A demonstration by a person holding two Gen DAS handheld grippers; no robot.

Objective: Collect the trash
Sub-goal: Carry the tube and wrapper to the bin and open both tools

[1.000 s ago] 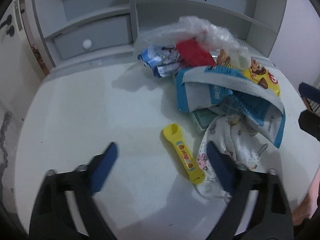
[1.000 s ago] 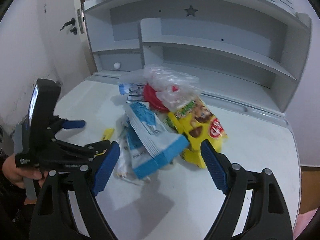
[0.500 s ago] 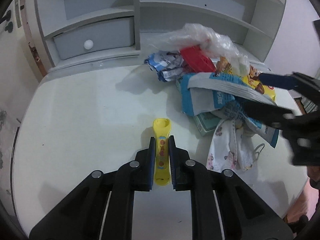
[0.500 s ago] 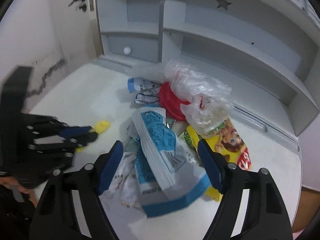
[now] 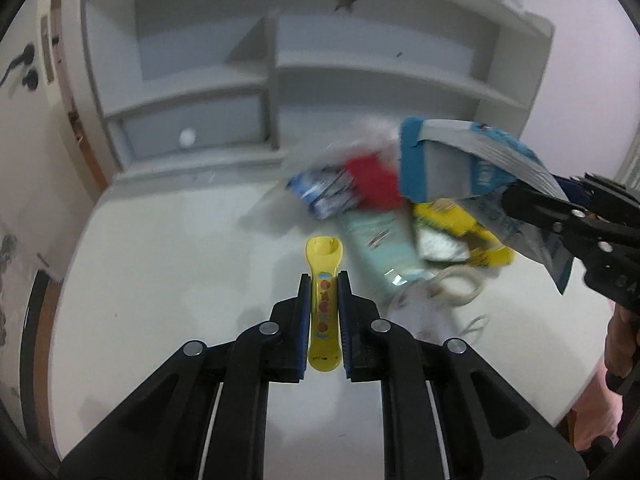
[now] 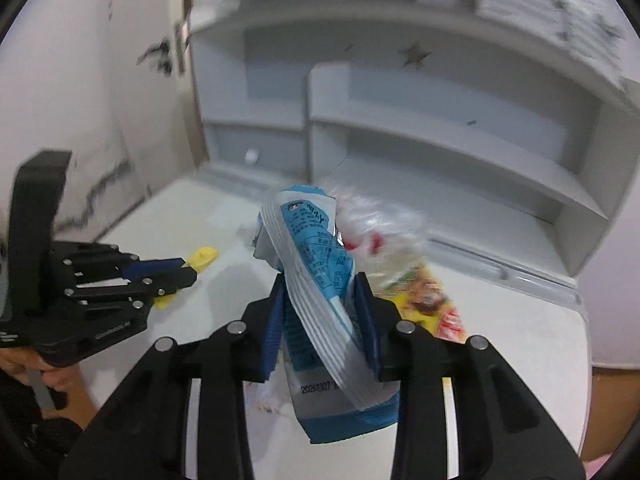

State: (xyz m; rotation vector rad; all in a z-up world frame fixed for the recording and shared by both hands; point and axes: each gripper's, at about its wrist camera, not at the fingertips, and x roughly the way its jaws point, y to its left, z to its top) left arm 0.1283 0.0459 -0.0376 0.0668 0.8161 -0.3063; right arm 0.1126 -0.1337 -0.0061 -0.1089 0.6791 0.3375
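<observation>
A yellow plastic scoop [image 5: 323,252] with round stickers on its handle sits between the pads of my left gripper [image 5: 324,280], which is shut on it and holds it above the white table [image 5: 160,280]. The right wrist view shows the same scoop [image 6: 204,258] poking out of the left gripper [image 6: 186,269]. The right gripper [image 6: 320,280] has its jaws closing on a blue and white packet [image 6: 316,240], and the pads press its sides. The packet [image 5: 452,164] hangs raised over the trash pile, held by the right gripper [image 5: 536,196].
On the table lie a red wrapper [image 5: 374,180], a yellow snack bag [image 6: 428,300], a pale green pack [image 5: 380,248], a clear plastic bag [image 6: 380,216] and a white cloth with a loop [image 5: 452,288]. A grey shelf unit with a drawer [image 5: 188,132] stands behind. The table's edge runs close on the right.
My left gripper shut on the yellow scoop and rose with it. My right gripper moved in over the pile, closed around the blue and white packet and lifted it.
</observation>
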